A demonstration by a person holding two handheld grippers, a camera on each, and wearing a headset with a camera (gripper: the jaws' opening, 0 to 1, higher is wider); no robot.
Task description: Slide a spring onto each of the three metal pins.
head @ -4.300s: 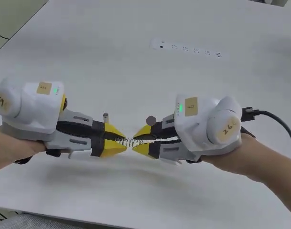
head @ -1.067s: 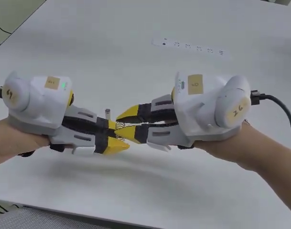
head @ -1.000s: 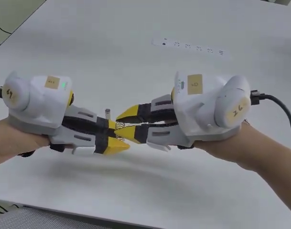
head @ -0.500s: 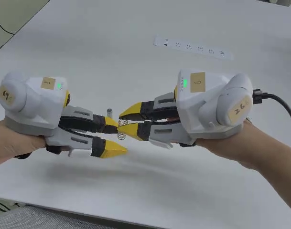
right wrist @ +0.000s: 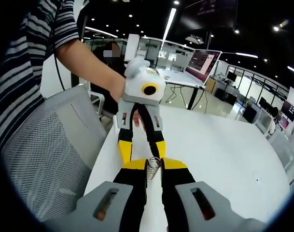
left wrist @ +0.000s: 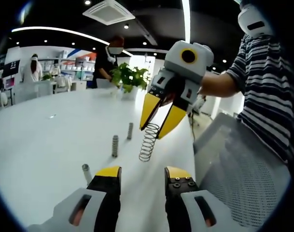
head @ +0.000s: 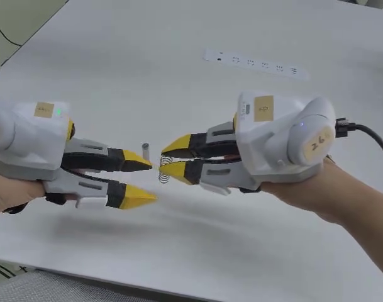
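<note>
Pinching the spring [head: 165, 171] by one end, the right gripper [head: 162, 158] (the left gripper [head: 152, 181] gapes wide, empty) should lower it upright, straight over the bare pin [left wrist: 86, 172].

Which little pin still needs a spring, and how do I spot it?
On the white table, look at the row of three upright metal pins just ahead of the open left gripper. The bare pin is the one nearest that gripper, at the row's end. The middle pin and the far pin are wrapped in coiled springs, while this one is smooth.
</note>
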